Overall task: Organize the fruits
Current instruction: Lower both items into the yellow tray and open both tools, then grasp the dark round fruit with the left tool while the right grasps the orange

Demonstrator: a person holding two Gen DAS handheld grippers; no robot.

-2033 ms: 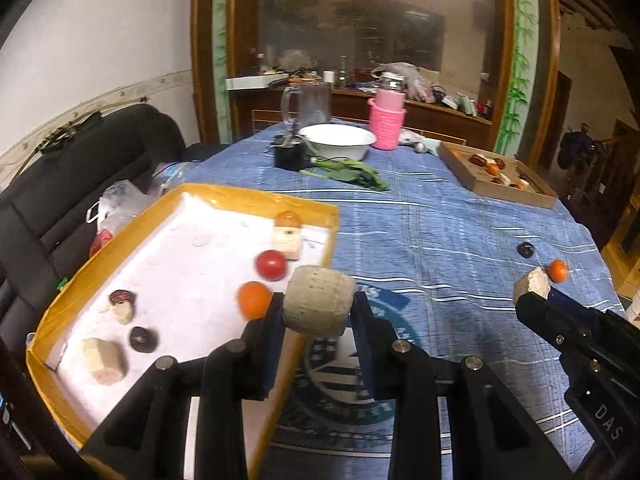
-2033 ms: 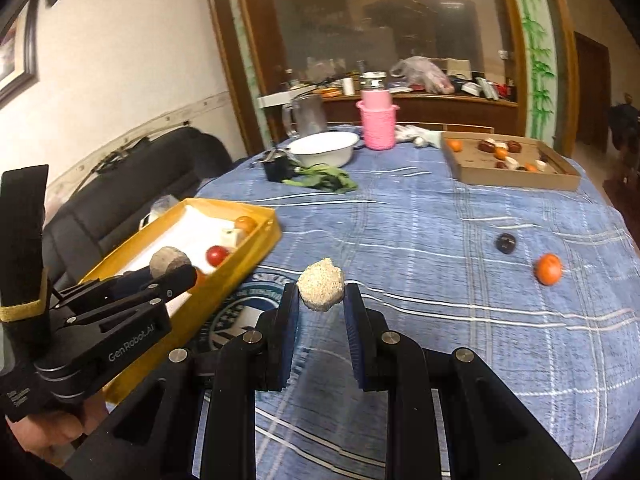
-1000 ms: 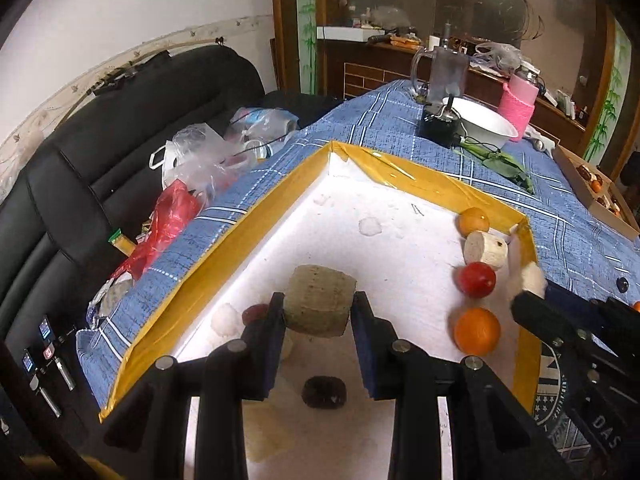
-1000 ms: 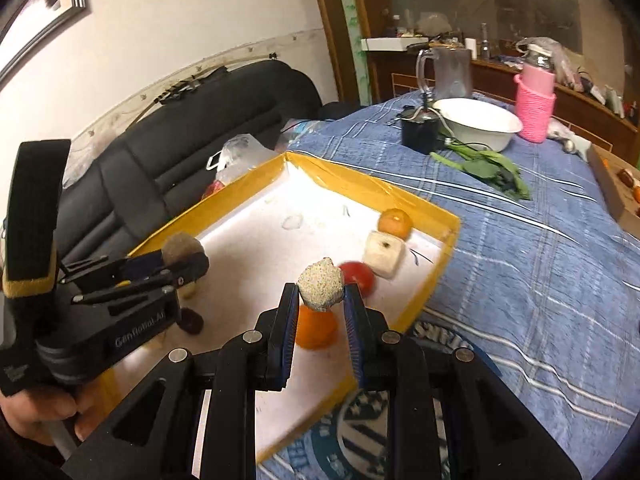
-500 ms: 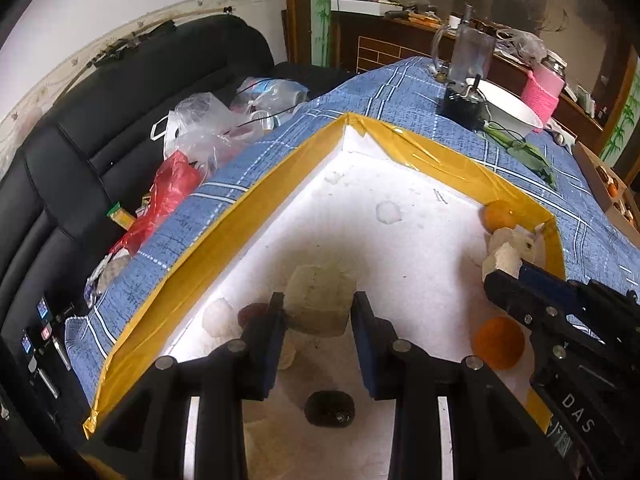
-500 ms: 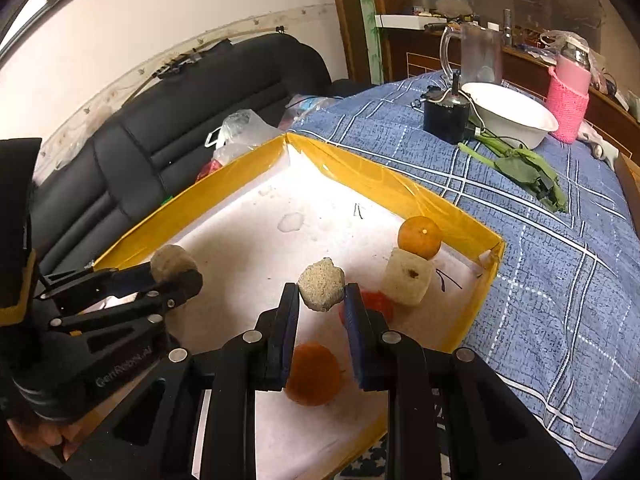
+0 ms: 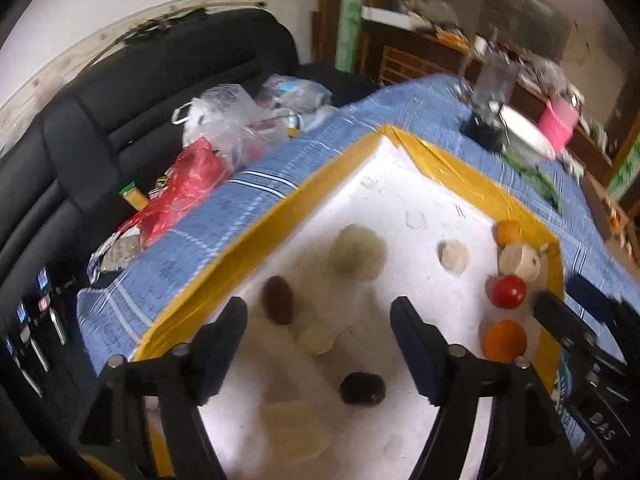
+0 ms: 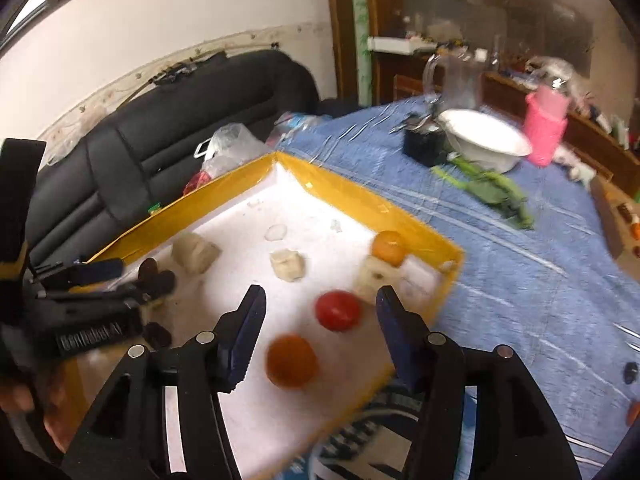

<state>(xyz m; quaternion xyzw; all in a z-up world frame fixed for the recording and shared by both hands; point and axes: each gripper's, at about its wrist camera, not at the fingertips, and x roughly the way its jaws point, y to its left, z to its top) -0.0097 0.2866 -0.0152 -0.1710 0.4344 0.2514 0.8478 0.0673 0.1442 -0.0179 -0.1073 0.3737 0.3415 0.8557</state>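
Both tongs gape; frames motion-blurred.

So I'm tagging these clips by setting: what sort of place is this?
Most likely a home dining or living room: a table under a blue checked cloth, a black sofa beside it, and a cluttered wooden sideboard behind. Both grippers hang open over a yellow-rimmed tray.

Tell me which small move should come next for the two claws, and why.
Probably lift both away from the tray and go for more fruit. The left claw and the right claw are open and empty, while a dark fruit lies on the tablecloth.
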